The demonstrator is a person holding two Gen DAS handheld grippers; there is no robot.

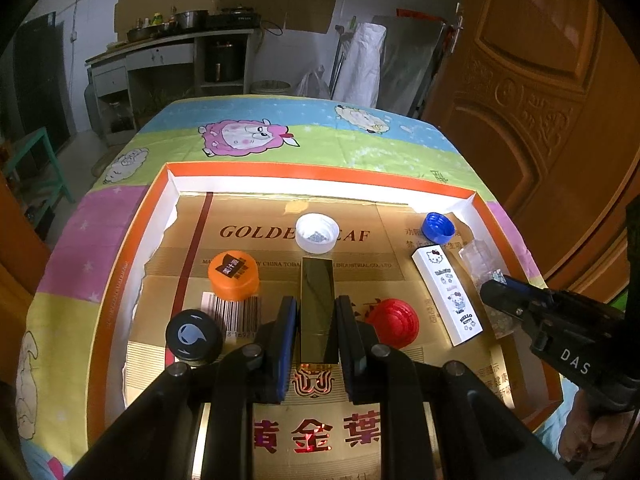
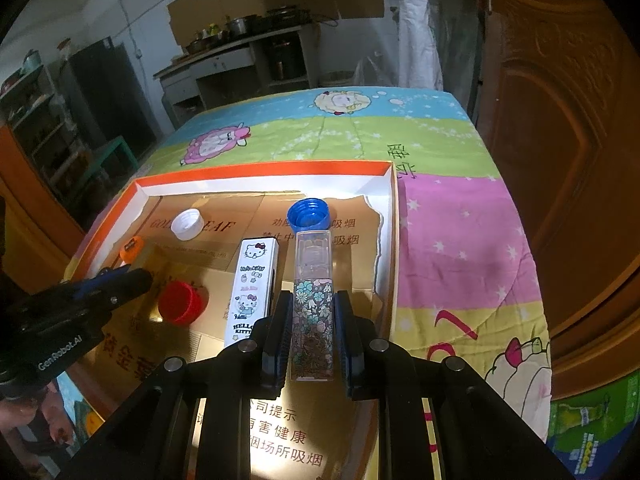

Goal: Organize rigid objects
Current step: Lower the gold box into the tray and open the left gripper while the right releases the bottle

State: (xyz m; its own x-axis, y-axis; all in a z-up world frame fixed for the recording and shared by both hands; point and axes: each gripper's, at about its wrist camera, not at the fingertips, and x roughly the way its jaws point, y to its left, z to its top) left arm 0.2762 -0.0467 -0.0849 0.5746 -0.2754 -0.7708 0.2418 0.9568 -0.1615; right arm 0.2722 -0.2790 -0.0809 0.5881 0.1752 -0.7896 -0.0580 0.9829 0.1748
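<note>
Between the pads of my left gripper [image 1: 316,316] I am holding a gold bar-shaped case [image 1: 317,300], clamped on its two long sides, and its long axis is running straight away from me, along the fingers. My right gripper [image 2: 312,320] is holding in the same way a clear floral case [image 2: 313,304], also pointing forward. Both cases are lying low over the floor of the orange-rimmed tray [image 1: 280,170], the floral one near its right wall, so each hand is already on its own piece. Between my two grippers the white box [image 1: 447,294] is lying, with "HELLO KITTY" printed on it, its length nearly parallel to the cases. Around them I am seeing a red cap [image 1: 394,320], an orange cap [image 1: 233,276], a black cap [image 1: 193,336], a white cap [image 1: 317,233] and a blue cap [image 1: 439,227]. On the golden lining I am reading "GOLDEN LEAF", partly hidden, and on my left gripper "GenRobot.AI".
</note>
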